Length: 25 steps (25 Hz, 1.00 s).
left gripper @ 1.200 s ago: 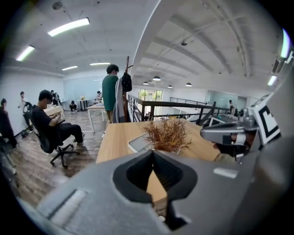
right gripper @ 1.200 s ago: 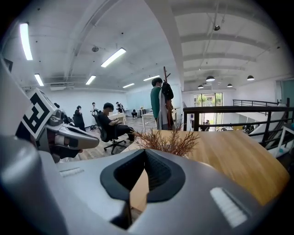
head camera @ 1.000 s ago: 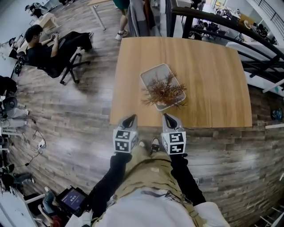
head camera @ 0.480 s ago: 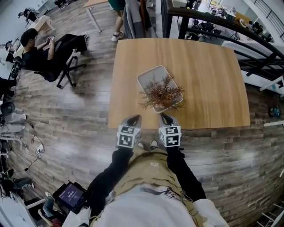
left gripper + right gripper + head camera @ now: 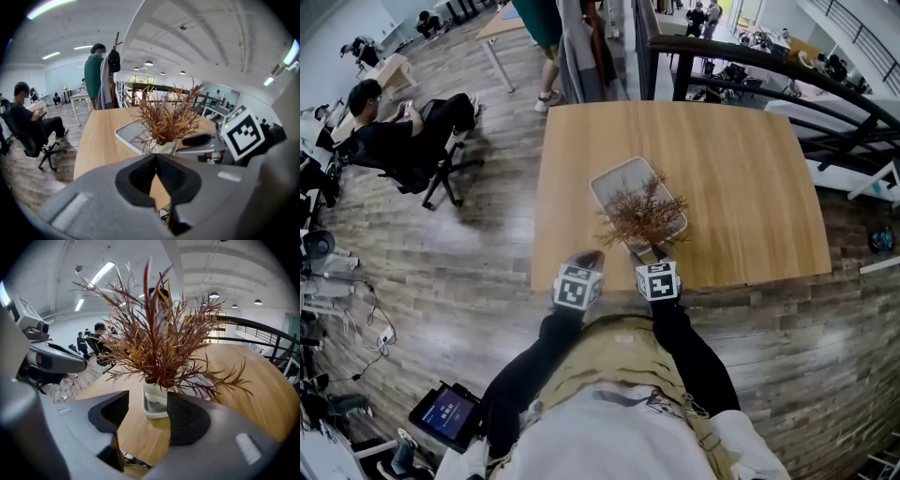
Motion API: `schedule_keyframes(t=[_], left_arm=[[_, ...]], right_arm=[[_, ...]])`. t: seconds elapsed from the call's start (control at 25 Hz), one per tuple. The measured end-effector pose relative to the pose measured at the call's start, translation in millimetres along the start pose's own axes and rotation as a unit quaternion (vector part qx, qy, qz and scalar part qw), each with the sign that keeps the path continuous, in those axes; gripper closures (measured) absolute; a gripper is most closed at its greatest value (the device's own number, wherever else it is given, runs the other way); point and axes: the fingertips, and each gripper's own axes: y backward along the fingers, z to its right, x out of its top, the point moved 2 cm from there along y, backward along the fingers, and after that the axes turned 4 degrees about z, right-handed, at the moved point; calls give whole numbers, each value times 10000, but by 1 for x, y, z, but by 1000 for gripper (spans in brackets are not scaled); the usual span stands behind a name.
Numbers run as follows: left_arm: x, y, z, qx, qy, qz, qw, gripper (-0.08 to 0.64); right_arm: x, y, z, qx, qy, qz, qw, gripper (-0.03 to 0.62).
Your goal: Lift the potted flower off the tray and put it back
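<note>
Looks barely started, tbh. Starting on the left: got the left claw (image 5: 590, 256) pinched fully shut with nothing in it, hanging at the near edge of the table (image 5: 750, 159). Next to it, the right claw (image 5: 645, 250), roughly half open after just spreading its jaws, with nothing between them yet.

Can see the potted flower (image 5: 643, 212) just ahead of the right claw, and ahead and off to the right of the left one. Still sitting in the near corner of the tray (image 5: 613, 178), untouched as far as can be told.

So nothing done so far. Still need to reach in, grab the pot, lift it clear, then set it back down in the tray. Probably a job for the right claw, going by the lineup.

Quick count, left to right: one seated person (image 5: 380, 131) way off to the left of the left claw, two claws, one potted flower, one tray, one table.
</note>
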Motion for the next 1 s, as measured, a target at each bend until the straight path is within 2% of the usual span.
schedule_keyframes(t=[0.2,0.52,1.0], left_arm=[[7,2,-11,38,-72,-69,9999,558],[-2,8,-30,173,-194,-93,9996,558],[-16,15,-56,460,-84,-53,9989,557]], right_arm=[[-8,-21,12,-211,-67,-179,9996,252],[-10,-49,21,-424,-206,-215,9987,169],[7,-78,28,-618,-223,-139,9977,146]])
